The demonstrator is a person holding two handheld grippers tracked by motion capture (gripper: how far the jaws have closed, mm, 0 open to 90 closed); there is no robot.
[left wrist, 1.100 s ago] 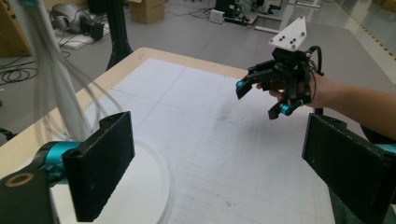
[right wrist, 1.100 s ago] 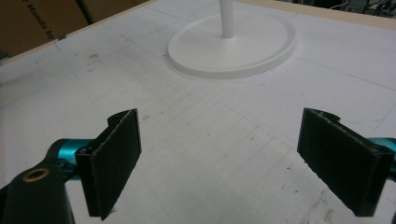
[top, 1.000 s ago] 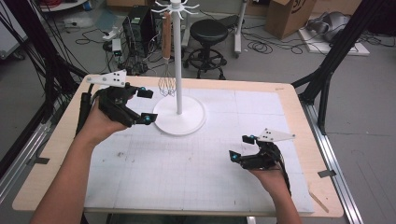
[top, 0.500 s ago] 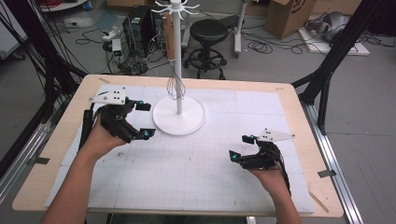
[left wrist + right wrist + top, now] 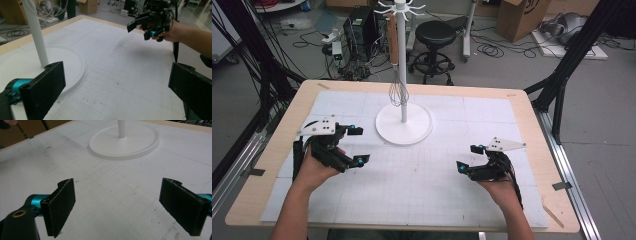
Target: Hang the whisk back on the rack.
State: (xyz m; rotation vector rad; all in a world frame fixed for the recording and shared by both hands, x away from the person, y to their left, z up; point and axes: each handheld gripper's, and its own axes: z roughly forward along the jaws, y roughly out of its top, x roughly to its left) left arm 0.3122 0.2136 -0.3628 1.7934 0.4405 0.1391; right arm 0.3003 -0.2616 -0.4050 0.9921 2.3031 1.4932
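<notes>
A white stand point(image 5: 403, 125) with a round base and a thin pole stands at the table's middle back. A whisk point(image 5: 398, 90) with a wooden handle hangs from one of its top hooks, just left of the pole. My left gripper point(image 5: 357, 145) is open and holds nothing, left of the base and nearer the front. My right gripper point(image 5: 468, 158) is open at the front right, also with nothing in it. In the left gripper view the wide-apart left gripper point(image 5: 115, 85) faces the stand's base point(image 5: 72, 65) and the right gripper point(image 5: 152, 23). The right gripper point(image 5: 125, 205) looks towards the base point(image 5: 125, 142).
A white gridded mat point(image 5: 422, 190) covers most of the wooden table point(image 5: 277, 150). Beyond the far edge are a black stool point(image 5: 436, 35), cables, cardboard boxes point(image 5: 524, 15) and black frame legs point(image 5: 562, 75).
My left gripper has drawn back from beside the whisk toward the front left of the table, still open. The whisk hangs on the stand. The right gripper has not moved.
</notes>
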